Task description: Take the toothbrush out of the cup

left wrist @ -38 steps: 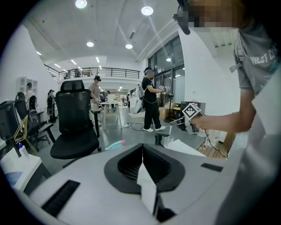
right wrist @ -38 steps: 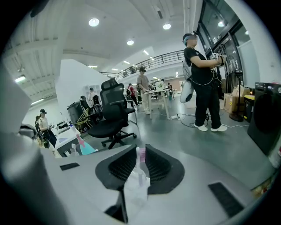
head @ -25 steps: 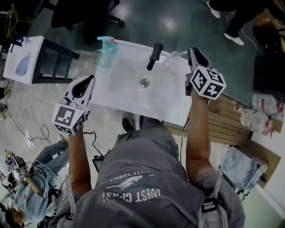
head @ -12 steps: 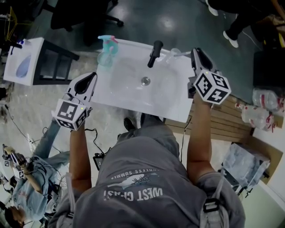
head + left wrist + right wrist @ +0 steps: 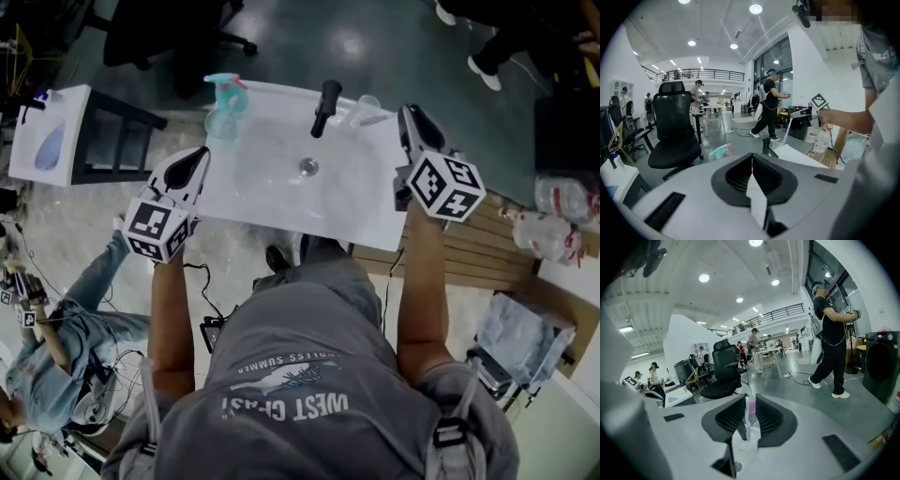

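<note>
A clear cup (image 5: 366, 106) stands at the back right of the white sink (image 5: 281, 192), just right of the black faucet (image 5: 325, 106). A pale pink toothbrush (image 5: 382, 118) leans out of it towards my right gripper (image 5: 405, 112). In the right gripper view the toothbrush (image 5: 749, 420) shows in the gap of the right gripper (image 5: 749, 401), whose jaws are opening; the pads do not press it, and the cup (image 5: 743, 451) sits below. My left gripper (image 5: 199, 155) is shut and empty at the sink's left edge; its jaws (image 5: 751, 159) meet.
A teal spray bottle (image 5: 225, 98) stands at the sink's back left corner. A white side table (image 5: 52, 127) is off to the left, with a crouching person (image 5: 47, 347) below it. Water bottles (image 5: 562, 202) and wooden slats (image 5: 487, 253) lie on the right.
My left gripper has moved up and right, closer to the sink's left edge. My right gripper has stayed near the cup.
</note>
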